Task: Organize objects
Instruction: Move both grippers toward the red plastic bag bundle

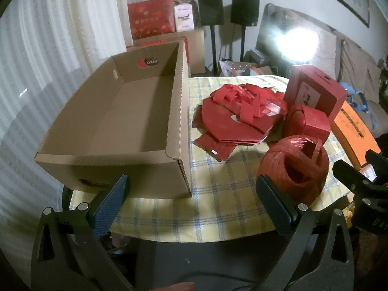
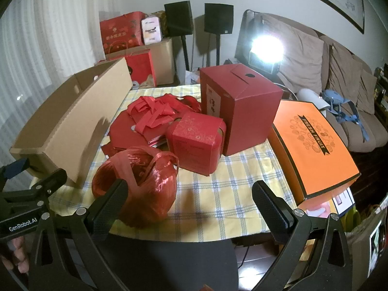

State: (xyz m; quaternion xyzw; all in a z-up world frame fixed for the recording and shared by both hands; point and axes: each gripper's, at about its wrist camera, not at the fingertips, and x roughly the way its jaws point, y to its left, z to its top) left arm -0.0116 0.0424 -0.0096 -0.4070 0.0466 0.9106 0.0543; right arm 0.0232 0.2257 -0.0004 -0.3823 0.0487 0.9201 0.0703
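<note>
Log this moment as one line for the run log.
left gripper: open, empty | right gripper: open, empty | carton: empty | twine ball, red boxes, orange box: on table

Open cardboard box (image 1: 116,111) empty; red twine ball (image 2: 135,184) beside.

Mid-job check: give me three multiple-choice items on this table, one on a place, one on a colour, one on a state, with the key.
1. Where is the open cardboard box relative to the red ball of twine?
A. On the table's left side
B. Behind the sofa
C. Under the twine

2. What colour is the flat fruit box?
A. Blue
B. Orange
C. White

3. What does the cardboard box hold?
A. Twine
B. Red boxes
C. Nothing visible

Key: A, the left wrist view shows it left of the twine; B, its lid is orange with black lettering; C, its floor is bare.
</note>
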